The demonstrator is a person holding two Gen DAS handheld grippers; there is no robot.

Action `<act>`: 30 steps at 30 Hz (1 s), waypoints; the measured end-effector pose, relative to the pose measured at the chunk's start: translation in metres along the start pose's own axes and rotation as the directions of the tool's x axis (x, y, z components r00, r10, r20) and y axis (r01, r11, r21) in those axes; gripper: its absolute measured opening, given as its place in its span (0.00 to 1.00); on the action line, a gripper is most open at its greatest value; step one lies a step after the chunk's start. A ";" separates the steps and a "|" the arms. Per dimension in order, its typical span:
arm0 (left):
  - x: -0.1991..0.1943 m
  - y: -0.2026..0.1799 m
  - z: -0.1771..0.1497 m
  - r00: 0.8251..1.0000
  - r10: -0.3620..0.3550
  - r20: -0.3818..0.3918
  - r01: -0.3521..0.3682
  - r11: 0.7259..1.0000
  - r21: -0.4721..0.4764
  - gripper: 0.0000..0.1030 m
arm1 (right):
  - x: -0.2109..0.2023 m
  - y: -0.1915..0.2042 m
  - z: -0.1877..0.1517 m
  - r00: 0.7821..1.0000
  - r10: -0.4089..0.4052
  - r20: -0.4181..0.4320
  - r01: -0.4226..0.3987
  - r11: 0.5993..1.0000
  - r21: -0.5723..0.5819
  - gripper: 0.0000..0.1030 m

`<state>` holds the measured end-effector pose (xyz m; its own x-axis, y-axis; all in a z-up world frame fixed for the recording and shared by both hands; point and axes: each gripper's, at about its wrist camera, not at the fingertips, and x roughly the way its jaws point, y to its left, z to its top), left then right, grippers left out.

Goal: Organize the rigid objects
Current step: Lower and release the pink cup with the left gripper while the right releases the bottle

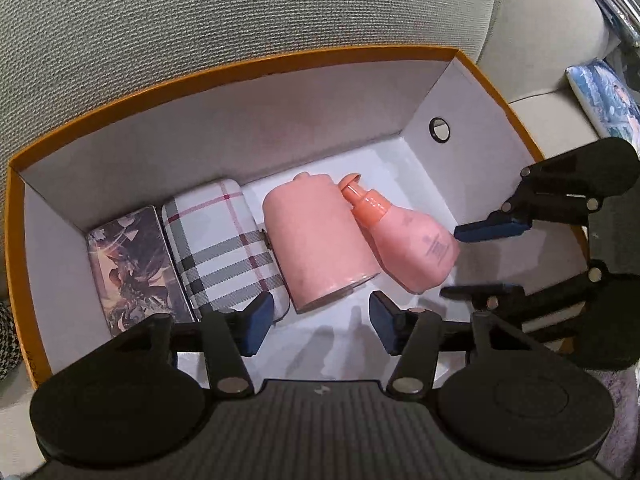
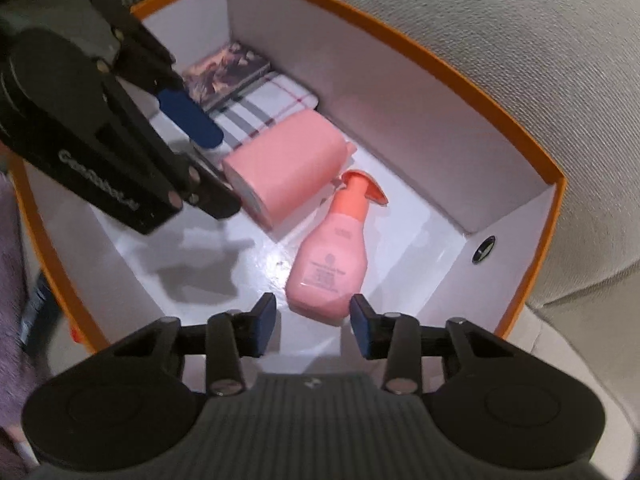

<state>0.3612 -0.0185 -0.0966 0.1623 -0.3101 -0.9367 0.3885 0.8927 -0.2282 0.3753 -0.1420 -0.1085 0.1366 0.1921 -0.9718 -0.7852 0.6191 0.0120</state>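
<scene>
An orange-rimmed box [image 1: 224, 68] with white inner walls holds a printed card box [image 1: 128, 268], a plaid case [image 1: 224, 248], a pink cylinder [image 1: 316, 240] and a pink pump bottle [image 1: 416, 248], all lying in a row. My left gripper [image 1: 316, 324] is open and empty above the box floor, just in front of the cylinder. My right gripper [image 2: 314, 326] is open and empty, its jaws apart on either side of the bottle's [image 2: 332, 264] base; it also shows in the left wrist view [image 1: 468, 264]. The left gripper [image 2: 192, 148] shows in the right wrist view over the plaid case [image 2: 260, 108].
The box [image 2: 548, 184] rests on a grey fabric sofa [image 1: 240, 12]. A round hole [image 1: 439, 129] is in the box's right end wall. Blue printed items [image 1: 604, 96] lie at the far right. The box floor [image 2: 248, 264] in front of the objects is bare white.
</scene>
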 end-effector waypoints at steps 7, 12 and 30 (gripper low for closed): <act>0.004 0.003 0.003 1.000 -0.007 0.023 0.007 1.000 -0.013 0.47 | -0.006 0.001 0.012 0.998 0.031 0.062 -0.034 0.998 0.050 0.28; 0.004 0.002 0.003 0.998 0.040 0.038 -0.040 0.999 0.003 0.42 | -0.006 0.008 0.015 0.994 0.008 0.106 -0.011 1.000 0.027 0.27; -0.008 0.010 -0.007 0.996 0.020 0.090 -0.016 0.999 -0.043 0.35 | -0.019 0.015 0.013 0.987 -0.035 0.159 0.030 0.999 0.037 0.35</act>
<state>0.3572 -0.0052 -0.0934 0.2512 -0.3203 -0.9134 0.3462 0.9110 -0.2242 0.3689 -0.1263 -0.0868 0.2586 0.2887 -0.9218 -0.7579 0.6523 -0.0083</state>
